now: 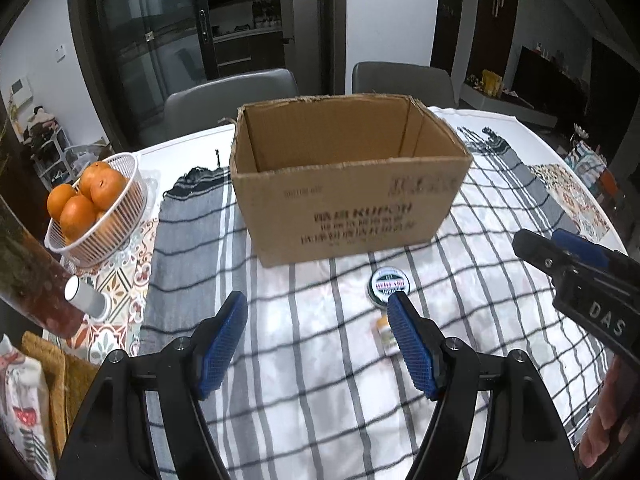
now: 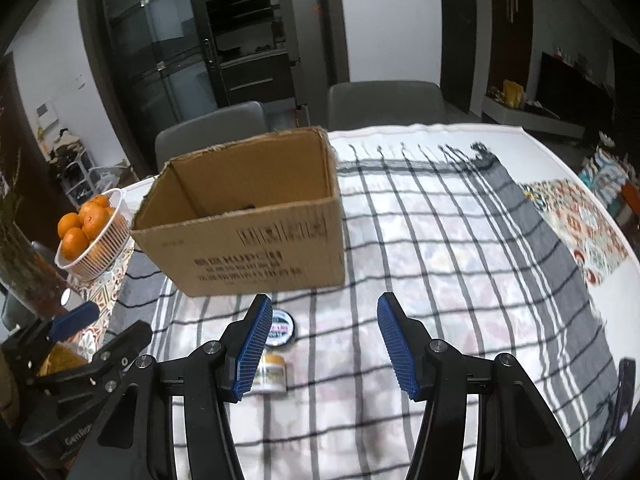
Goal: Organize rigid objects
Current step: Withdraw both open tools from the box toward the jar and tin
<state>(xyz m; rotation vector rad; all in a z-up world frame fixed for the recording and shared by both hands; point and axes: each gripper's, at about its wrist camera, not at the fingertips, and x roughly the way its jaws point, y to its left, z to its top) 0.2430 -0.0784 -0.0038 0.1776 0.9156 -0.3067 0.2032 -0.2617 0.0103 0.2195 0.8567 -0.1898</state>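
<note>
Tin [image 1: 389,285]: round, flat, dark rim, white label with a green band, lying on the cloth [image 1: 320,340] just near of the box [image 1: 348,184] front wall, apart from it. Jar [image 2: 273,372]: small, on its side, yellowish lid, pale label, just near of the tin; in the left view the jar [image 1: 385,334] is mostly hidden behind a blue pad. Label text on both too blurred to read. Box is open-top brown cardboard, flaps torn off, dark print on the front, something dark and small inside at the far wall, can't tell what. Left gripper [image 1: 318,308] hovers over the cloth, jaws spread wide, nothing between them, tin at its right fingertip. Right gripper [image 2: 325,312] same: jaws apart, empty, tin [image 2: 280,327] and jar at its left finger. Cloth is white with grey and black checks, fringed far edge, over a patterned tablecloth on a white table [image 2: 560,148]. Far left: white basket [image 1: 116,232] of oranges [image 1: 86,200], a white cylinder [image 1: 86,298] lying near it. Two grey chairs [image 1: 236,96] behind the table, then dark glass doors [image 1: 160,40], white wall, dark cabinets far right.
</note>
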